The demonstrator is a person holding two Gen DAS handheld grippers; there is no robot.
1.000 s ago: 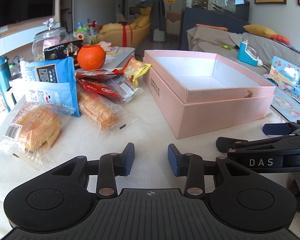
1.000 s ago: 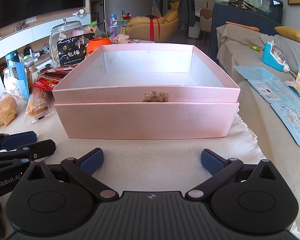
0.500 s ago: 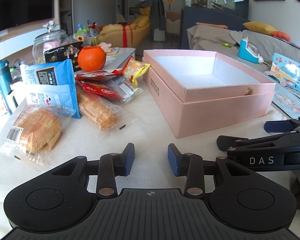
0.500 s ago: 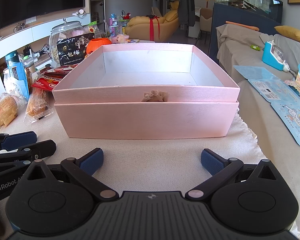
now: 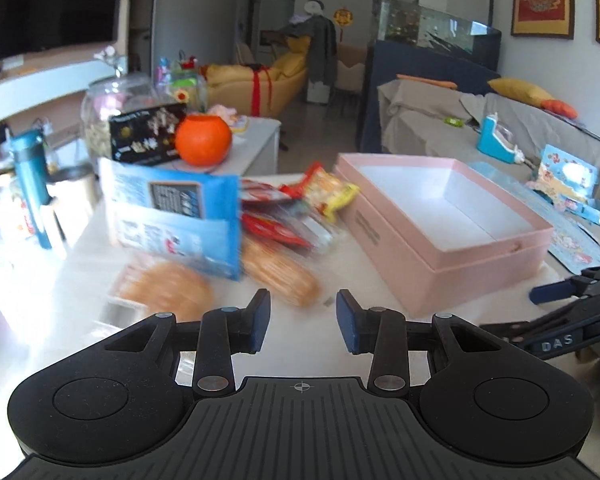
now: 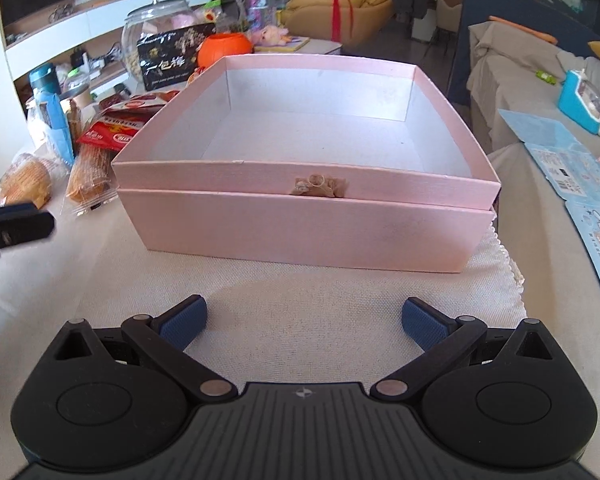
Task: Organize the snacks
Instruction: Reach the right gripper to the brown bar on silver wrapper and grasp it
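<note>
- Left gripper [image 5: 303, 320]: fingers parted with a moderate gap, nothing between the blue pads, hovering over the white cloth [image 5: 328, 360] near the table's front edge.
- Right gripper [image 6: 304, 320]: fingers spread wide, grasping nothing, poised over the cloth just in front of the pink box [image 6: 308, 232].
- Pink box: sits on the cloth toward the table's right side, open on top, white inside, nothing in it; small beige bow [image 6: 319, 186] on its front wall.
- Snacks: piled left of the box, none inside it.
- Wrapped bread roll [image 5: 167, 292] near the front-left part of the table, blurred in the left view.
- Long packet of biscuits [image 5: 279, 276] just beside the roll, between it and the box.
- Blue snack bag [image 5: 179, 220] standing behind the roll, leaning on the pile.
- Red packets [image 5: 271, 228] and a yellow-and-red packet [image 5: 328, 192] lying close to the box's left wall; whether touching, cannot tell.
- Orange round container [image 5: 203, 140], black packet with white characters [image 6: 167, 60] and glass jar [image 6: 147, 36] farther back toward the table's far-left corner.
- Teal bottle [image 5: 29, 188] upright at the left edge.
</note>
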